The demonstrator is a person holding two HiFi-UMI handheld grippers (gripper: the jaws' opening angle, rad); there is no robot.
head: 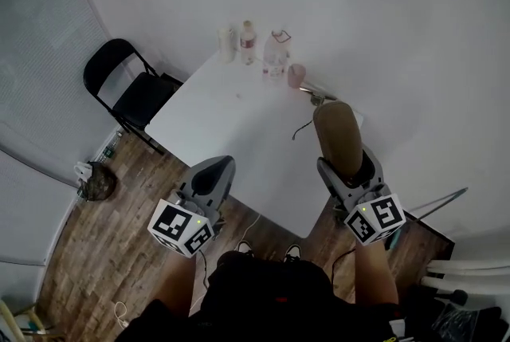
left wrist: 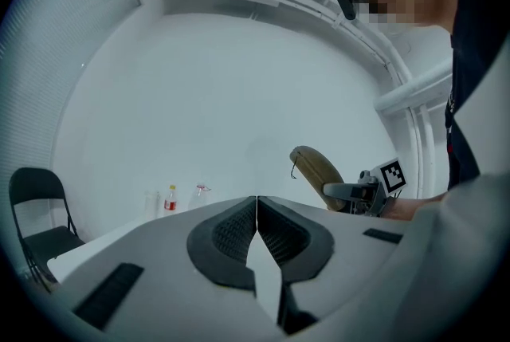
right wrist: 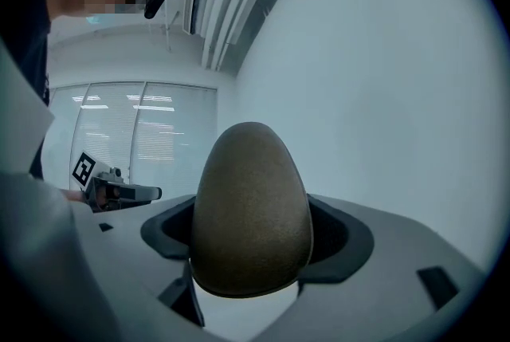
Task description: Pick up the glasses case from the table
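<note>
The brown, oblong glasses case (head: 339, 136) is held up above the white table (head: 231, 125), a thin dark cord dangling from its left side. My right gripper (head: 344, 167) is shut on the case's lower end. In the right gripper view the case (right wrist: 251, 209) stands between the jaws and fills the middle. My left gripper (head: 213, 174) hovers over the table's near edge, shut with nothing in it; its pads (left wrist: 239, 230) meet along a thin line. From the left gripper view the case (left wrist: 317, 172) shows at the right, clamped by the other gripper.
Several bottles (head: 249, 42) and a pink cup (head: 296, 76) stand at the table's far end, with a small metal object (head: 317, 97) near the right edge. A black folding chair (head: 131, 89) is left of the table. A dark bag (head: 97, 181) lies on the wood floor.
</note>
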